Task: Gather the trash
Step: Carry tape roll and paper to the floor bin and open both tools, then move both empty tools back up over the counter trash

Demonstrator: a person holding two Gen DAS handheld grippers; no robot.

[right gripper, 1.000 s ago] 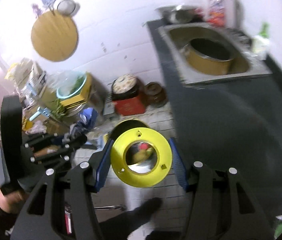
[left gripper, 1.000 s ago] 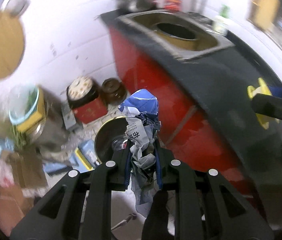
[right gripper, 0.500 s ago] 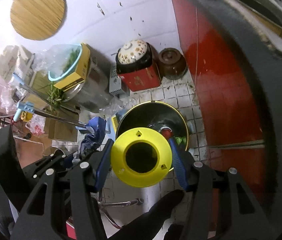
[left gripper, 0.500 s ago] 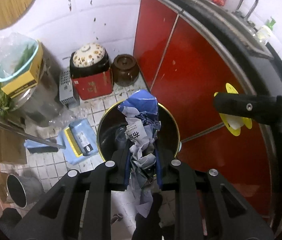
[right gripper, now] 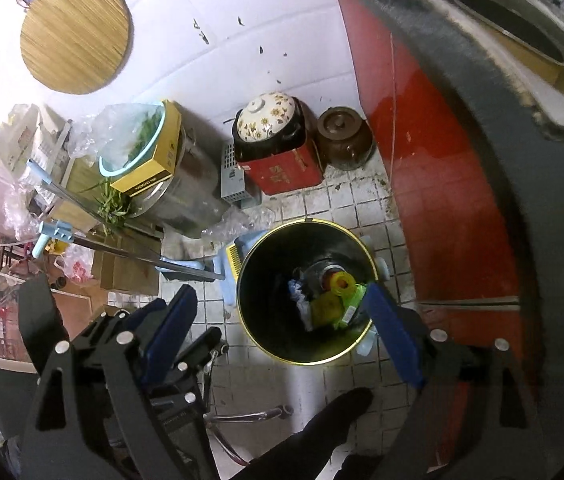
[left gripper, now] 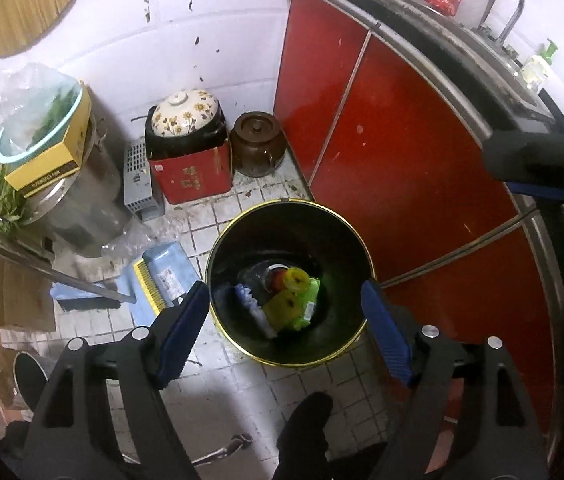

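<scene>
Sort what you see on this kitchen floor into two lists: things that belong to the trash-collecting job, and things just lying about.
Job:
- black bin
- yellow spool in it
- blue-white wrapper in it
- left gripper, open
- right gripper, open

Lying about:
- flowered pot on the red box
- brown jar
- dustpan

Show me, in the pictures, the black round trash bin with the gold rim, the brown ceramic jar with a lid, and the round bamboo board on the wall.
Black round trash bin with gold rim (left gripper: 218, 236), left wrist view, left rim.
Brown ceramic jar (left gripper: 257, 144), left wrist view, body.
Round bamboo board (right gripper: 74, 35), right wrist view, centre.
</scene>
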